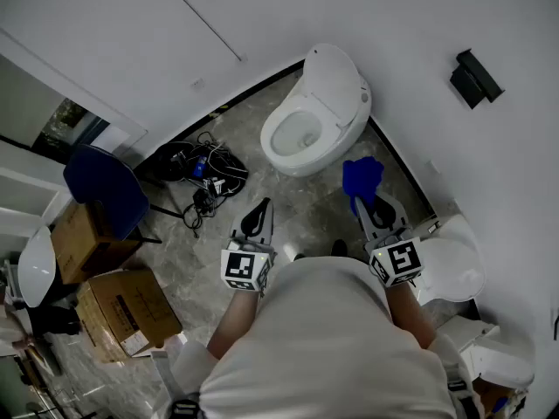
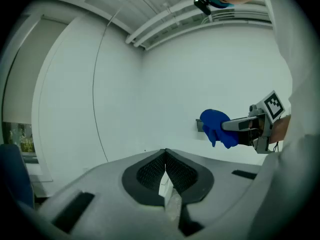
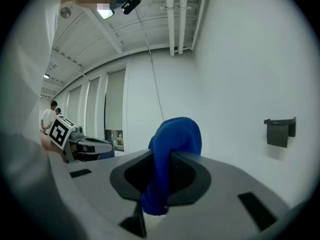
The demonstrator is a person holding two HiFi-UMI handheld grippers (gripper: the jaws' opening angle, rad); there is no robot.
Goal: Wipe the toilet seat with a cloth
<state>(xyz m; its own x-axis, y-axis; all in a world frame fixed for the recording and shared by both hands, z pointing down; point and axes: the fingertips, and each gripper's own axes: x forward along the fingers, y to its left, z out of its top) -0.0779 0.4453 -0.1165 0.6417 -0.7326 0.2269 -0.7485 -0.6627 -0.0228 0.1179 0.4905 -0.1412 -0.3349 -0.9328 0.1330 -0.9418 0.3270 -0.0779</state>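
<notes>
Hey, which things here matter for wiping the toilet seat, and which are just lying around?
For the job: toilet; blue cloth; right gripper, shut on the cloth.

Lying about: blue chair; cardboard boxes; tangle of cables; black wall holder; left gripper, shut and empty.

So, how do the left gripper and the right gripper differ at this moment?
The right gripper has its fingers clamped on a blue cloth; the left gripper has its fingers shut together with nothing between them. In the head view the right gripper is on the side of the white wall, the left gripper on the side of the cable tangle. Both point roughly toward the toilet.
</notes>
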